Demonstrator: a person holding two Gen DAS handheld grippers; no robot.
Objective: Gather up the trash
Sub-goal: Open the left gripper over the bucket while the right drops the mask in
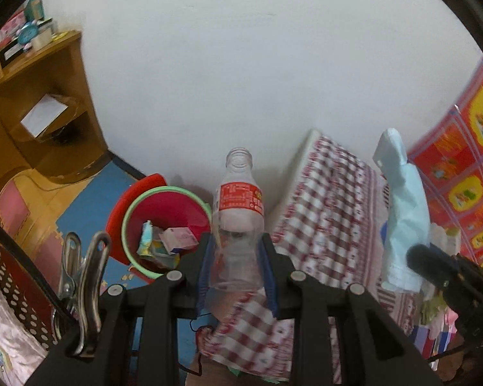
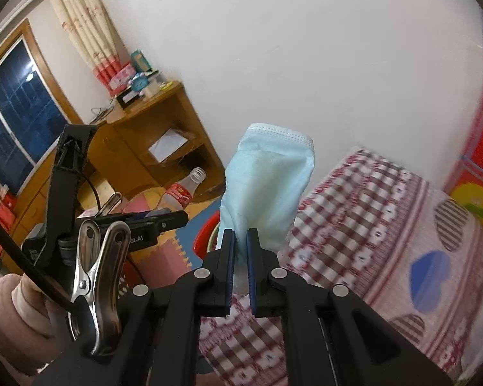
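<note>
My left gripper point(image 1: 236, 247) is shut on an empty clear plastic bottle point(image 1: 238, 199) with a red label and no cap, held upright. Just left of it on the floor stands a red bin with a green rim point(image 1: 130, 222), holding several bits of packaging. My right gripper point(image 2: 241, 241) is shut on a pale blue face mask point(image 2: 267, 186) that stands up from the pads. The same mask point(image 1: 401, 212) shows at the right of the left wrist view, and the bottle point(image 2: 180, 193) with the left gripper shows at the left of the right wrist view.
A bed with a red-and-white checked cover point(image 1: 331, 212) lies under and right of both grippers. A wooden shelf unit point(image 1: 42, 109) stands against the white wall at the left, on foam floor mats point(image 1: 90, 199). A person's hand point(image 2: 19, 315) holds the left tool.
</note>
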